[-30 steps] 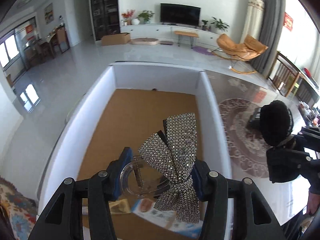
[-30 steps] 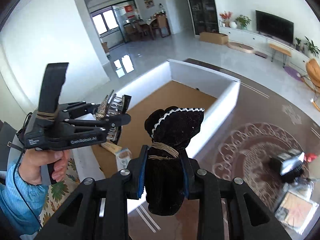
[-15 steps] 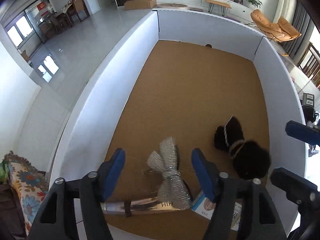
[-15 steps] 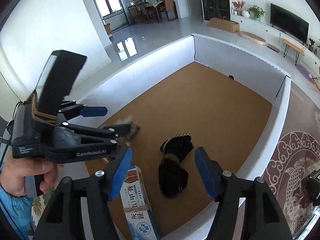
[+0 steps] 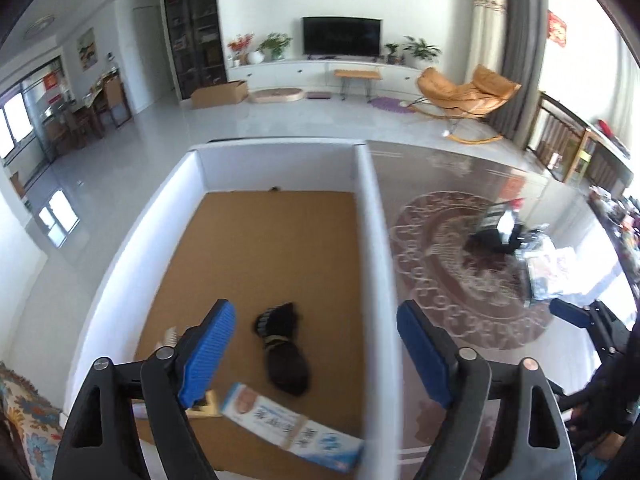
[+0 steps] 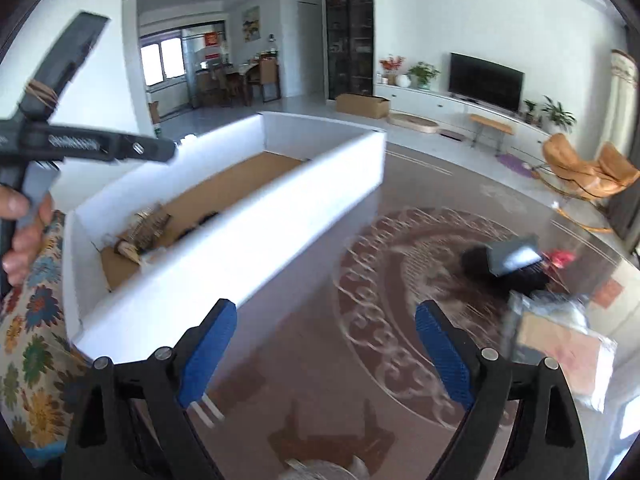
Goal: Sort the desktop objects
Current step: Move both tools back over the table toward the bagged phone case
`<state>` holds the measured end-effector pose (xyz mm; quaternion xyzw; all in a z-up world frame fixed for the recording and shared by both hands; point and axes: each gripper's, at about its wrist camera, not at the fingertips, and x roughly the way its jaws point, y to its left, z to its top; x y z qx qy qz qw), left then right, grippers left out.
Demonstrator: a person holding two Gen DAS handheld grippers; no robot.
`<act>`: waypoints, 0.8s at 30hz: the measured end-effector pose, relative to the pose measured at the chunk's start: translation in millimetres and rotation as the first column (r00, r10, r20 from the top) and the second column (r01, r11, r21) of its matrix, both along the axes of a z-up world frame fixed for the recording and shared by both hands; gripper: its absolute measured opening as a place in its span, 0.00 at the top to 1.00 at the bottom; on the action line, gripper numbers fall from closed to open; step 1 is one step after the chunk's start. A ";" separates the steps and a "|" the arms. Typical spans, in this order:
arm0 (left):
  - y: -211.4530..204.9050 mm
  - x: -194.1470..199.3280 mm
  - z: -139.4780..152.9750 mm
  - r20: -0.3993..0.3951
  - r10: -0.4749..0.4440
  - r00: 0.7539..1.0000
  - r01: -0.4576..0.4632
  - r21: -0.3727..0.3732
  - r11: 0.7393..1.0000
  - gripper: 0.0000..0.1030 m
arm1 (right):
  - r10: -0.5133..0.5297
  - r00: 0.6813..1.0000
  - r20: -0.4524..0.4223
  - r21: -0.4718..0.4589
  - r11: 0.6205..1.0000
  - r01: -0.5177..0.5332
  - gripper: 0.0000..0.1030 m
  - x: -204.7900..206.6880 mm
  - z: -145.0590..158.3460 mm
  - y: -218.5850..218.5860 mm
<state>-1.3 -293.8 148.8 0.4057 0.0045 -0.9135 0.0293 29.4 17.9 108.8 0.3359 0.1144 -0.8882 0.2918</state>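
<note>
Blue Chinese characters run along a white carton [image 5: 296, 434] lying in the tray [image 5: 374, 280], too blurred to read. Embossed lettering on the left gripper [image 6: 74, 143] arm, seen from the right wrist, is also illegible.

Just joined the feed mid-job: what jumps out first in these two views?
A big white-walled box with a brown floor fills the left view, a black hair bow lying inside near a blue-and-white carton. Both grippers, left and right, are empty, jaws opening.
</note>
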 end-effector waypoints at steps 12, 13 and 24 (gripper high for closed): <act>238.2 -8.6 -96.6 0.120 -0.306 0.944 0.305 0.028 0.952 0.01 | -0.502 0.859 0.097 0.095 0.864 0.495 0.11 -4.6 -63.4 239.4; 247.2 -14.6 -109.1 0.129 -0.300 0.945 0.300 0.021 0.954 0.01 | -0.519 0.849 0.101 0.095 0.854 0.511 0.11 -6.2 -64.7 245.7; 249.3 -41.9 -154.3 0.168 -0.246 0.955 0.252 -0.015 0.968 0.01 | -0.644 0.761 0.079 0.149 0.762 0.630 0.11 -49.3 -62.4 304.5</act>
